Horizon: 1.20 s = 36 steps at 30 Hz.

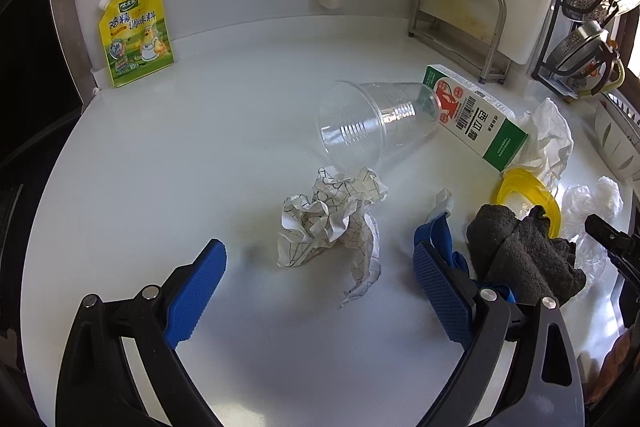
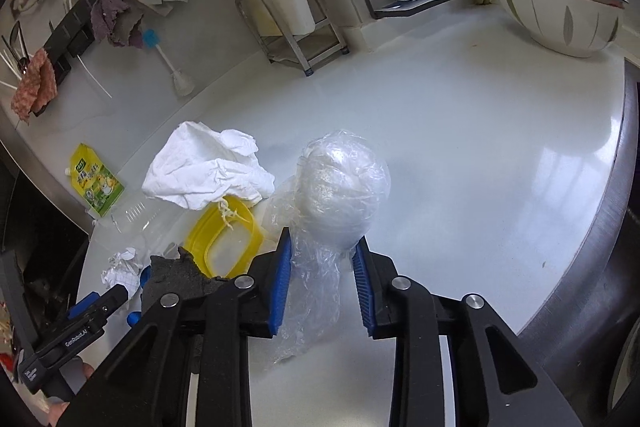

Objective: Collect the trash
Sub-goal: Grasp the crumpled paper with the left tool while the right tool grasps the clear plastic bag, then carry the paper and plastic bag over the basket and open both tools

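Reading "GenRobotAI" on left gripper [image 2: 80,337] | pouch [image 1: 136,31] print illegible, perhaps seasoning

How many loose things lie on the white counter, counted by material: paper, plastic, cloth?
Paper: 3 — checked paper ball, white tissue, milk carton
Plastic: 4 — clear cup, yellow ring, plastic bag, yellow seasoning pouch
Cloth: 1 — grey rag
Total: 8

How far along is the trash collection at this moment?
Nothing looks collected yet. In hand: the right gripper is pinching the clear plastic wrap. The left gripper hangs open before the crumpled paper. Left on the counter: plastic cup, milk carton, white tissue, yellow lid.
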{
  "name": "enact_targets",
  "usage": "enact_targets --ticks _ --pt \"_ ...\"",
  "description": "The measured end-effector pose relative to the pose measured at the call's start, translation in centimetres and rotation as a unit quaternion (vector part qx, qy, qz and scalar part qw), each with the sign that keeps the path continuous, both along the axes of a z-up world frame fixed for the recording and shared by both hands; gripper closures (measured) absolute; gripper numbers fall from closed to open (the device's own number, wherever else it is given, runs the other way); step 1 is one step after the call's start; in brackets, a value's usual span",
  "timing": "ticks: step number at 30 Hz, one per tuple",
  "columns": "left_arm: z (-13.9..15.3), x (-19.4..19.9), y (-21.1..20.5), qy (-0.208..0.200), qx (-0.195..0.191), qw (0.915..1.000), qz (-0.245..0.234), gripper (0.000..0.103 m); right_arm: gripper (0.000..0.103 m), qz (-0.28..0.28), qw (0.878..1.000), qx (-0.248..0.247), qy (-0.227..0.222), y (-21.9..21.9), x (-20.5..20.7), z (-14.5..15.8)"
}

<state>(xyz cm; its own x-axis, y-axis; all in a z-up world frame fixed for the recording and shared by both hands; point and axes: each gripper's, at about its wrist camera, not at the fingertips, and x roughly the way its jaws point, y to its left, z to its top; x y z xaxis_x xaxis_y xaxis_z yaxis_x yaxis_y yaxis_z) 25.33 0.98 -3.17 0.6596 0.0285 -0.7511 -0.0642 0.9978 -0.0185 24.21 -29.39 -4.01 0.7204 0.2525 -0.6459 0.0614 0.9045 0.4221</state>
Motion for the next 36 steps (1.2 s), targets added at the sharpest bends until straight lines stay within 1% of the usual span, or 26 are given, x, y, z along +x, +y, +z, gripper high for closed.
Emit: enact_targets --ticks 6,11,14,16,17,19,21,22,24,29,32,36 --pt "0.1 1.1 0.4 -0.004 0.007 0.9998 0.018 0.010 0.074 -0.022 0.999 0.037 -0.007 -1.6 -0.4 0.2" --pt "-0.3 1.8 0.7 -0.003 0.015 0.9994 0.030 0.010 0.075 -0.018 0.999 0.031 -0.007 -1.2 -0.4 0.2" --pt "-0.2 1.8 0.9 -0.010 0.009 0.9994 0.030 0.015 0.074 -0.018 0.999 0.032 -0.005 -1.2 -0.3 0.1" --pt "-0.4 2.0 0.9 -0.002 0.005 0.9996 0.026 0.031 0.075 -0.018 0.999 0.035 -0.004 -1.3 -0.3 0.1" --pt "-0.5 2.1 0.9 0.003 0.004 0.9997 0.024 0.036 0.074 -0.019 0.999 0.034 -0.004 -1.3 -0.3 0.1" --pt "-0.7 2.2 0.9 0.008 0.003 0.9997 0.021 0.055 0.074 -0.019 0.999 0.030 -0.005 -1.2 -0.3 0.1" --pt "-0.8 2.1 0.9 0.008 -0.005 0.9998 0.015 0.065 0.074 -0.018 1.000 0.024 -0.006 -1.1 -0.4 0.1" --pt "-0.7 2.1 0.9 0.006 -0.004 0.9999 0.014 0.068 0.074 -0.018 1.000 0.022 -0.006 -1.0 -0.4 0.1" --pt "-0.7 1.9 0.7 0.004 -0.004 0.9999 0.010 0.070 0.075 -0.018 1.000 0.018 -0.008 -0.9 -0.4 0.2" --pt "-0.3 1.5 0.8 -0.005 -0.005 0.9999 0.007 0.071 0.075 -0.018 1.000 0.014 -0.016 -0.8 -0.7 0.4" --pt "0.2 0.9 0.6 -0.011 0.015 0.9998 0.004 0.071 0.075 -0.020 1.000 0.007 -0.022 -0.8 -1.1 0.6" --pt "1.5 -0.8 1.0 -0.025 0.020 0.9995 0.001 0.071 0.075 -0.028 0.999 -0.013 -0.029 -0.7 -1.7 0.8"
